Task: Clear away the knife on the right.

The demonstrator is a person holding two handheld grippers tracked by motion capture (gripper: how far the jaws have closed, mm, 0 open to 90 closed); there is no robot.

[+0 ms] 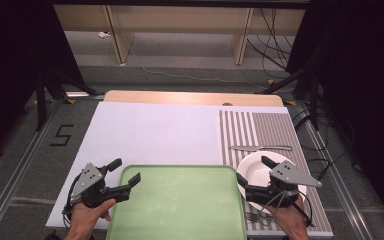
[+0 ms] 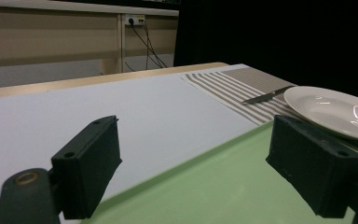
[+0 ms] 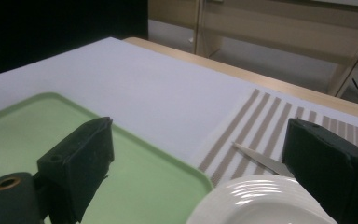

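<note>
The left gripper (image 1: 128,173) is hovering at the tray's ten o'clock corner with its jaws standing wide apart and holding nothing; in the left gripper view they are straddling the boundary between the white table sheet (image 2: 121,107) and the green tray (image 1: 177,202). That tray is lying flat at the near middle of the table, at six o'clock from the sheet's centre, its right edge touching or just beside the striped placemat (image 1: 262,127). It is looking like a thin moulded plastic piece, so I am judging it light, fairly stiff yet liable to flex, and smooth enough to slip; pinching the raised rim on both short sides is seeming the safest hold. It is roughly rectangular with rounded corners, its long axis running from nine to three o'clock across the table, though foreshortening is making this uncertain. Moving right, the right gripper (image 1: 252,175) is hanging at the tray's two o'clock corner, jaws likewise spread wide and empty, one over the tray, the other above the white plate (image 1: 260,172). The plate is resting on the placemat, with a knife (image 1: 260,148) lying just beyond it at twelve o'clock, pointing crosswise, and a fork (image 1: 254,217) at its six o'clock.
</note>
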